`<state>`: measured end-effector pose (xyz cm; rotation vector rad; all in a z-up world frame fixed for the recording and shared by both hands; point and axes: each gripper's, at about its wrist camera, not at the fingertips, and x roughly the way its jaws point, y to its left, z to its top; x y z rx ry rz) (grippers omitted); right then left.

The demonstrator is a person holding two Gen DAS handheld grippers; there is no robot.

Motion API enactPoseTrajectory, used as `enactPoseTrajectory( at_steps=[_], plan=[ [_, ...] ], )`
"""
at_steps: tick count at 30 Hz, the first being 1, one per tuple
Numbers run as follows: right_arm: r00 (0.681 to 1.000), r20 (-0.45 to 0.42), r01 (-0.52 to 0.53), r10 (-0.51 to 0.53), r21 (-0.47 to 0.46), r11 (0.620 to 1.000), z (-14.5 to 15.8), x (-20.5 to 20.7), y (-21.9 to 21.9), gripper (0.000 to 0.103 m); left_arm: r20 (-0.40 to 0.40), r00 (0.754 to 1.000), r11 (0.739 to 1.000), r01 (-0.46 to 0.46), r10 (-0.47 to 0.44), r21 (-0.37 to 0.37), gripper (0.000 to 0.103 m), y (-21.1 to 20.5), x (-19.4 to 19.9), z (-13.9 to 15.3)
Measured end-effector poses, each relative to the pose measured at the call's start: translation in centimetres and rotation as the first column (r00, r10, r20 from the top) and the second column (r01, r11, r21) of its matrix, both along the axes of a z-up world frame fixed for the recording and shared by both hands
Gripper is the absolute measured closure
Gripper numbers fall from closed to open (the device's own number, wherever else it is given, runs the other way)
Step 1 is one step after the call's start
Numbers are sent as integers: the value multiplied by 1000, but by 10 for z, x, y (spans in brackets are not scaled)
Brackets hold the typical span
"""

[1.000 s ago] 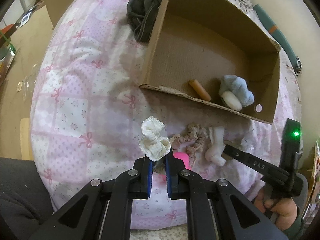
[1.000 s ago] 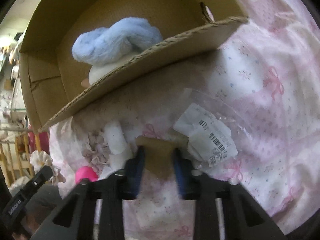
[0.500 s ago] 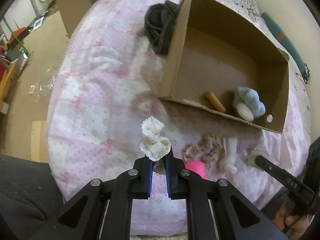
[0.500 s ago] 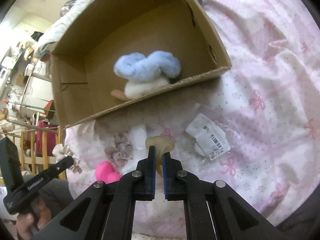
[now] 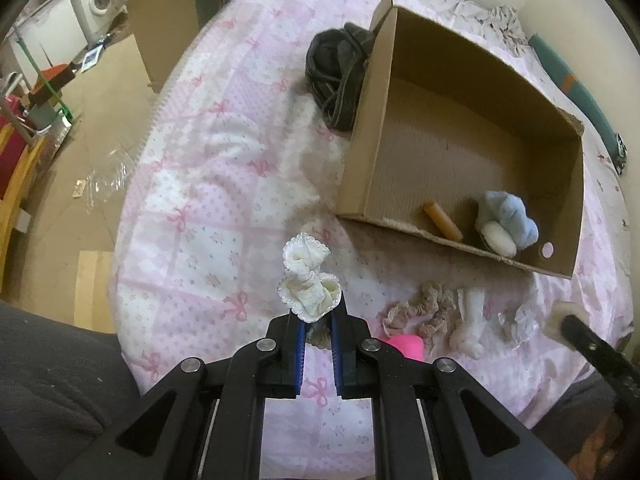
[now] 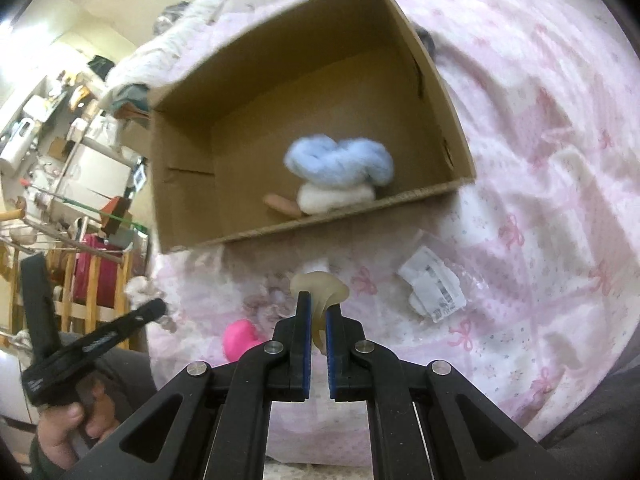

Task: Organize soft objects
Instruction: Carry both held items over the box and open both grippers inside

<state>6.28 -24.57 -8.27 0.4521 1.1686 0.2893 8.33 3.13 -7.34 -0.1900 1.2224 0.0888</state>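
Note:
My left gripper [image 5: 316,316] is shut on a white lace-edged sock bundle [image 5: 306,284] and holds it above the pink bedspread. My right gripper [image 6: 318,312] is shut on a beige soft pad [image 6: 320,290], raised in front of the cardboard box [image 6: 452,128]. The box [image 5: 368,128] holds a light blue fluffy item [image 5: 508,216], a white pad [image 5: 498,238] and an orange tube [image 5: 442,222]. On the bed in front of it lie a beige scrunchie [image 5: 424,312], a white sock [image 5: 468,324] and a pink soft piece [image 5: 404,346].
A dark bundled garment [image 5: 338,76] lies against the box's far left wall. A crumpled plastic bag with a barcode label [image 6: 434,290] lies on the bed right of the box front. The bed's edge drops to the floor [image 5: 92,128] on the left.
Both grippers have lifted higher and pulled back with their loads. The right gripper, which closed on the beige pad a second ago, now holds it well above the bed.

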Motion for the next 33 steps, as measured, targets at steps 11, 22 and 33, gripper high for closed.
enactPoseTrajectory(
  at_steps=[11, 22, 33],
  plan=[
    [982, 173, -75, 71, 16, 997, 53, -12, -10, 95, 140, 989, 998, 50, -54, 31, 93, -14, 0, 44],
    [937, 344, -95, 64, 72, 993, 106, 12, -22, 95, 265, 951, 987, 158, -161, 33, 93, -48, 41, 106],
    [948, 317, -52, 23, 82, 995, 78, 56, -29, 95, 273, 941, 980, 195, -200, 45, 93, -66, 83, 87]
  ],
)
